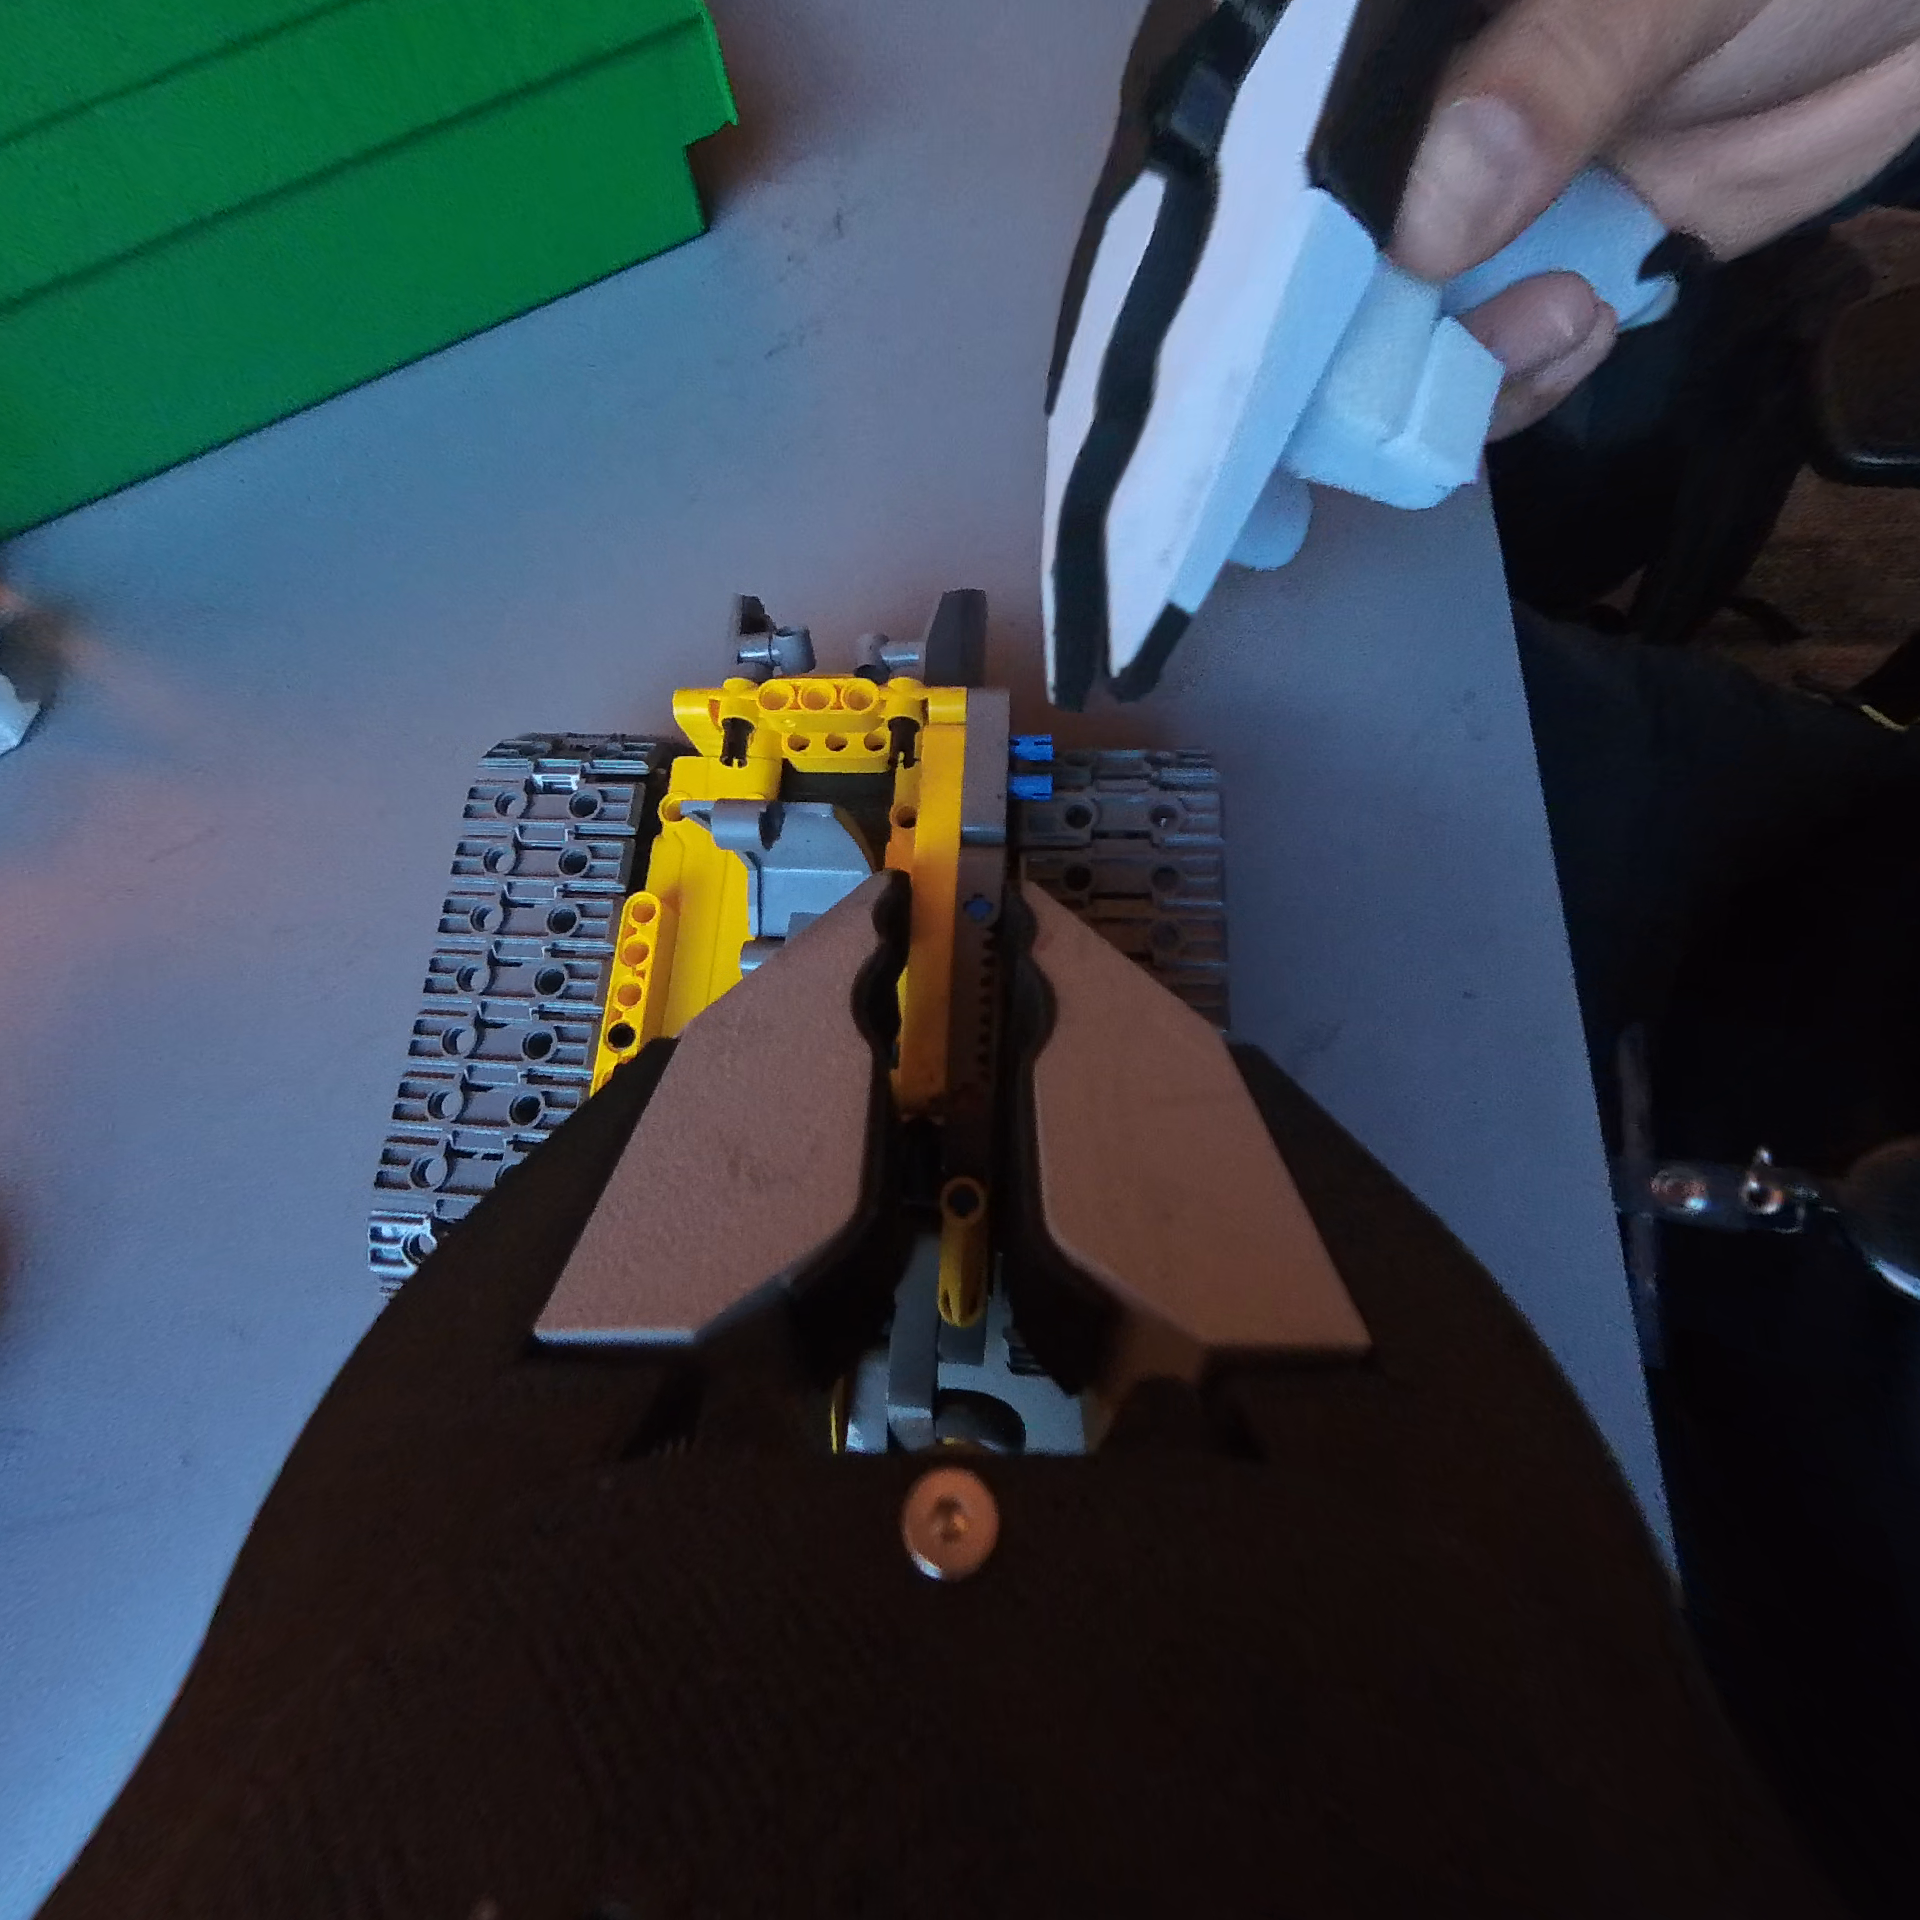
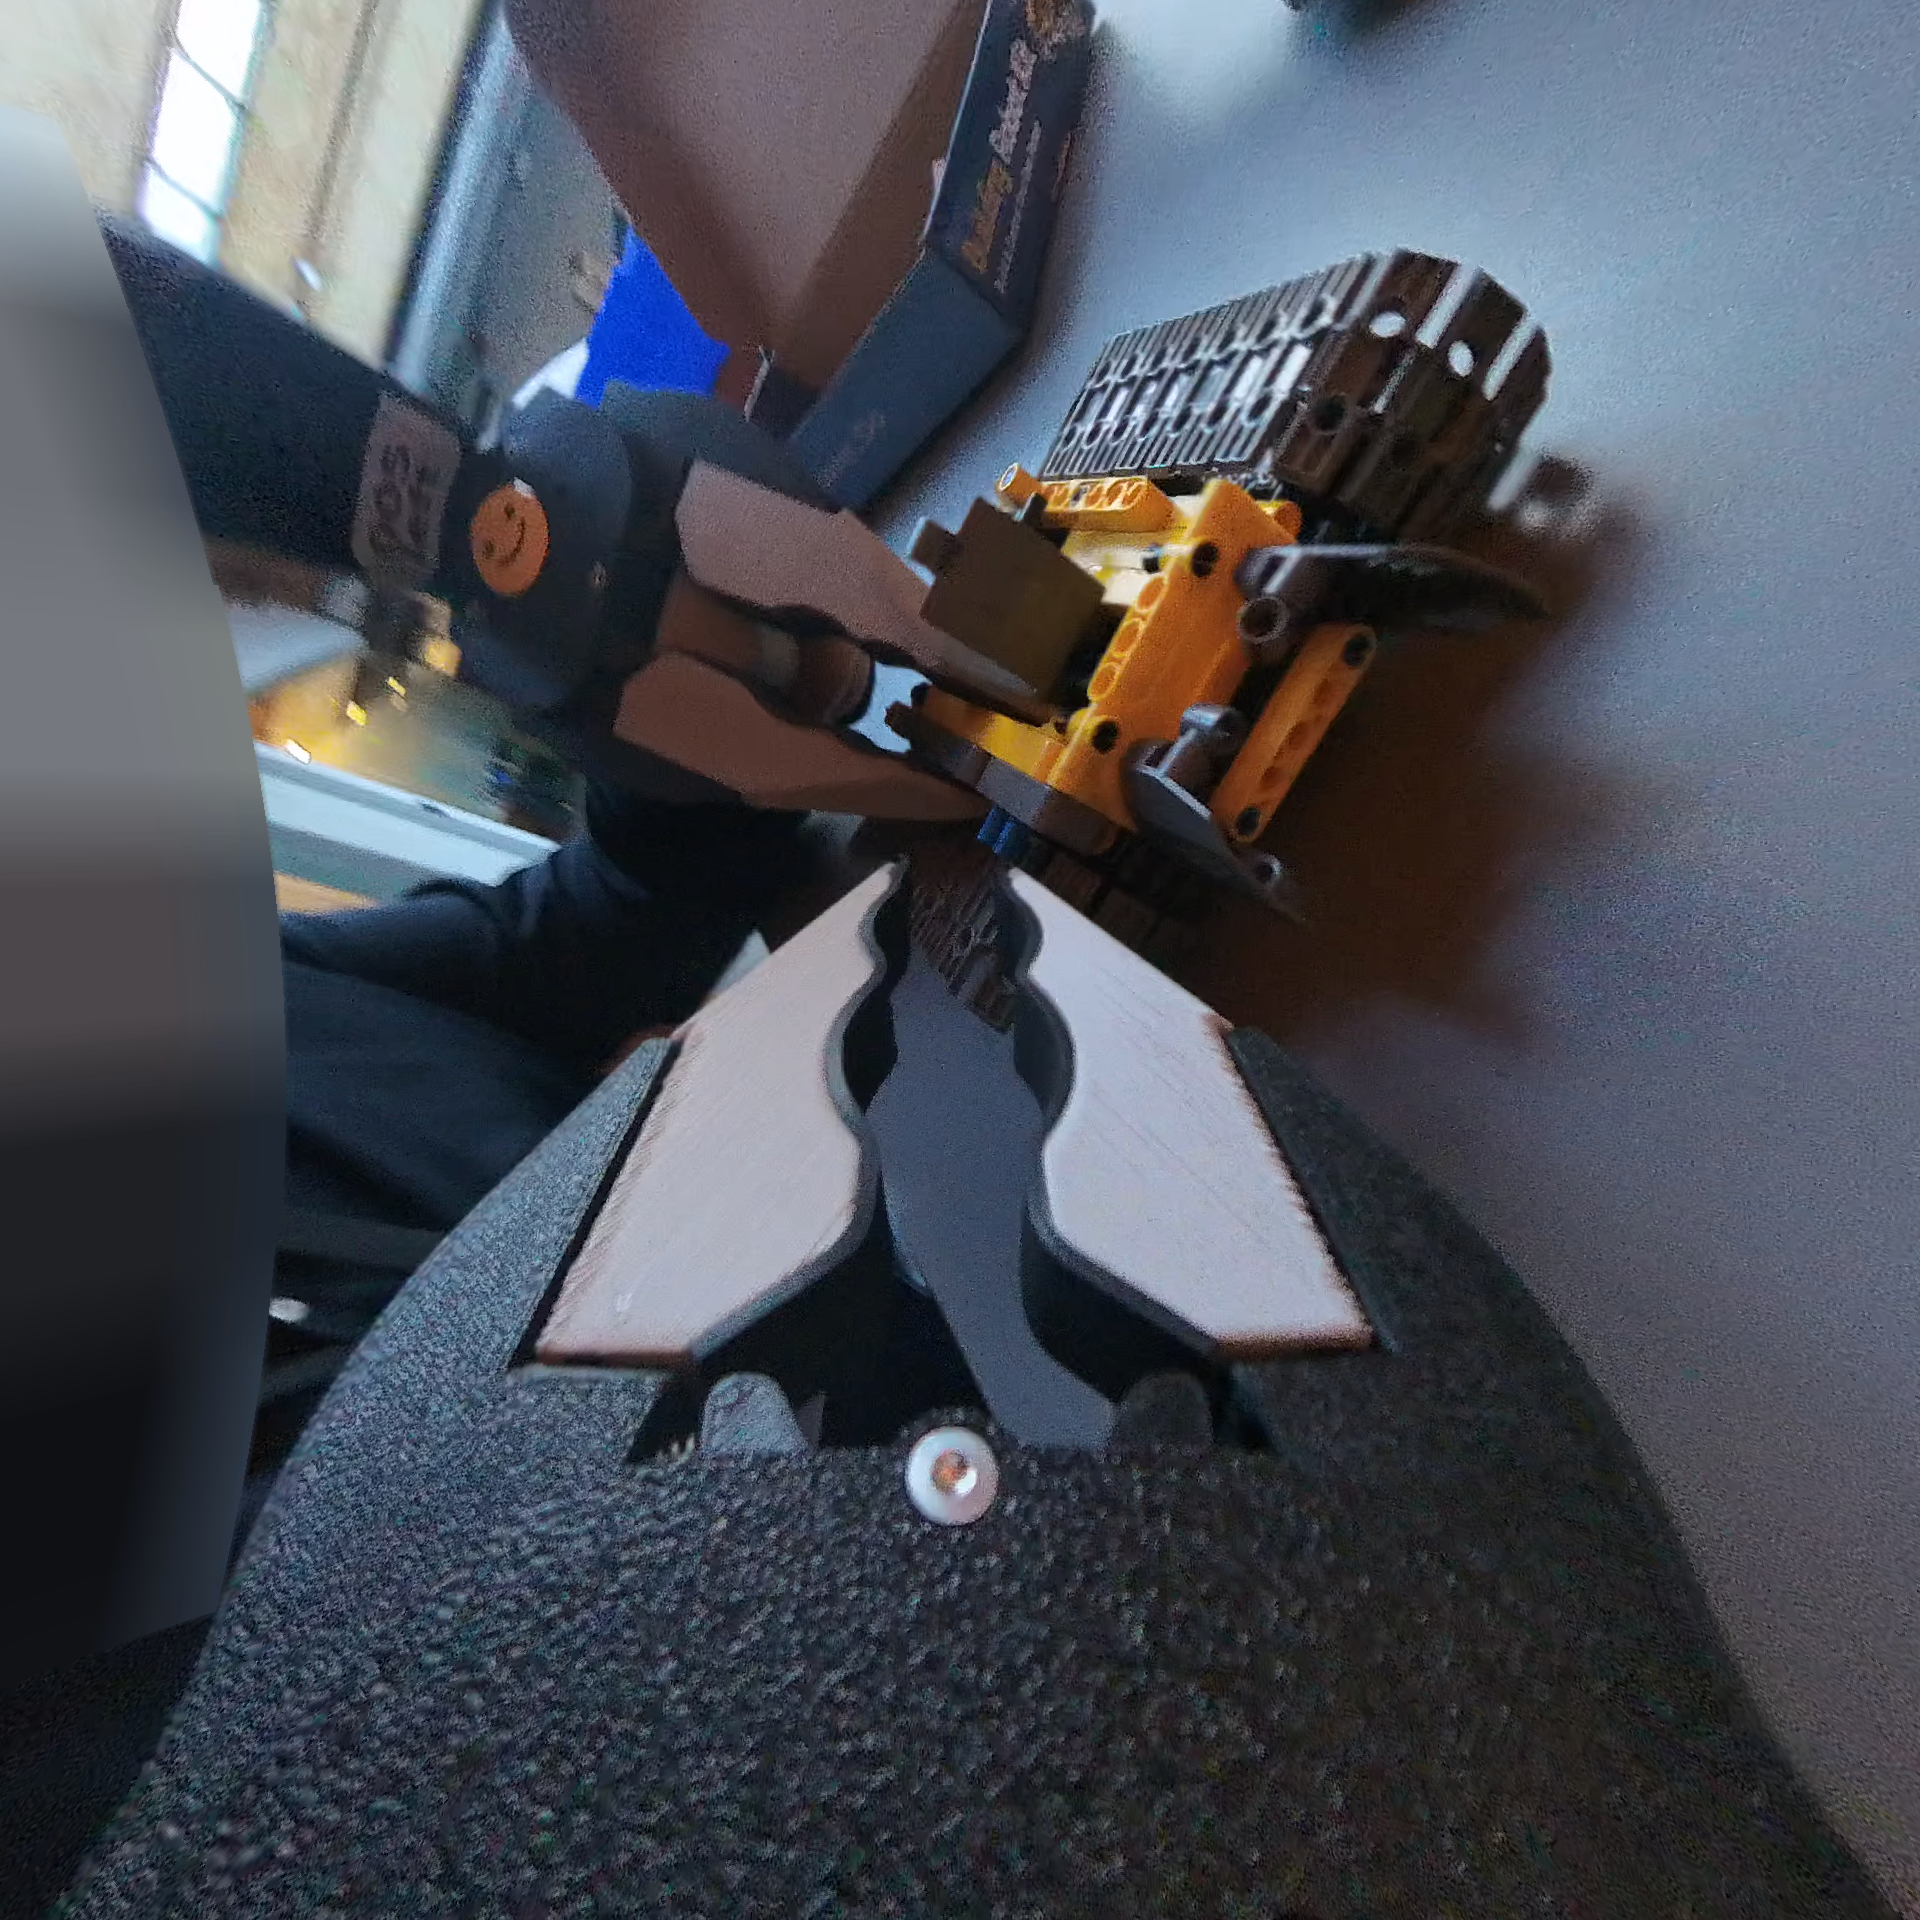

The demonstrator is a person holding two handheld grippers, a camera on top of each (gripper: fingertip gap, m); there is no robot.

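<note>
A yellow and grey toy tracked vehicle (image 1: 821,727) built from brick parts stands on the grey table (image 1: 312,1039), with grey tracks (image 1: 520,935) on both sides. My left gripper (image 1: 958,902) is shut on the vehicle's yellow and grey frame rail from above. It also shows in the right wrist view (image 2: 997,738), clamped on the vehicle (image 2: 1174,623). My right gripper (image 2: 954,883) has its jaws a narrow gap apart and holds nothing. It is just short of two blue pins (image 2: 997,831) on the vehicle's side. It also shows in the left wrist view (image 1: 1101,681), held by a hand (image 1: 1558,156).
A green box (image 1: 312,208) lies at the table's far left. A cardboard box with a dark blue side (image 2: 883,260) lies beyond the vehicle. The table's edge (image 1: 1558,831) runs close on the right. A small grey part (image 1: 16,696) sits at the left. My two grippers' fingertips are within a few centimetres of each other.
</note>
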